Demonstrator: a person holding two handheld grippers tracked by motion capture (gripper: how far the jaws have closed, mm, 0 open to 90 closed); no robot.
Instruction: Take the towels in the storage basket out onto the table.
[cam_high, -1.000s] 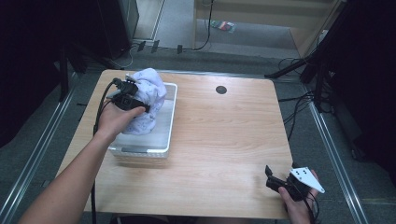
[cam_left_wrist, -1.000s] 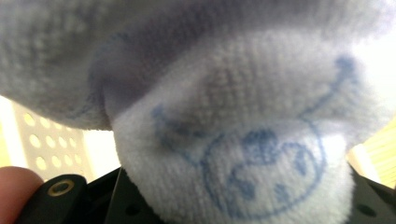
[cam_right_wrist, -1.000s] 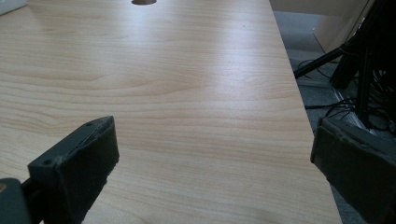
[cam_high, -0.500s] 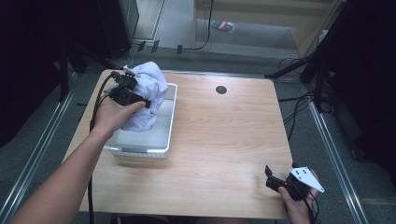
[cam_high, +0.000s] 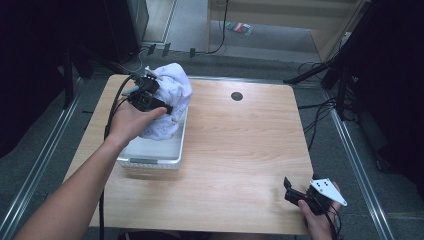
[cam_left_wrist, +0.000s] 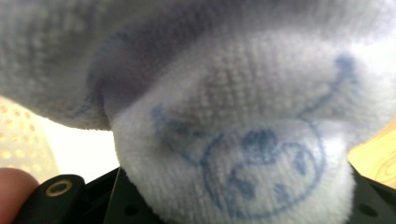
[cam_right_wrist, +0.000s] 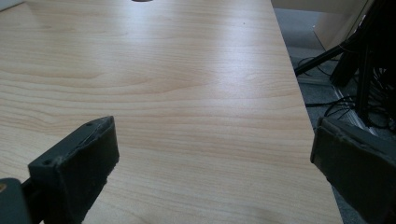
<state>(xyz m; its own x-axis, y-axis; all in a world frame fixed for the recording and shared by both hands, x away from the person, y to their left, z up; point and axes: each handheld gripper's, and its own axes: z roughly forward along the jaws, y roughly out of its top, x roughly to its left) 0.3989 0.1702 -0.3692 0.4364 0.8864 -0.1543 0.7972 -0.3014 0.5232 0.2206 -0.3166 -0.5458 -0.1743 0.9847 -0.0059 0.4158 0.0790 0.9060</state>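
Left gripper clamped on white towel over basket, right gripper wide open, empty

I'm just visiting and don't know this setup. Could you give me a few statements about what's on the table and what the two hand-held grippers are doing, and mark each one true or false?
1. The left gripper grips a white cloth with a blue print. True.
2. The cloth lies flat on the bare table. False: it is bunched over the white basket.
3. The right gripper holds a cup. False: its jaws are wide apart with nothing between them.
4. The right gripper is near the table's near right corner. True.
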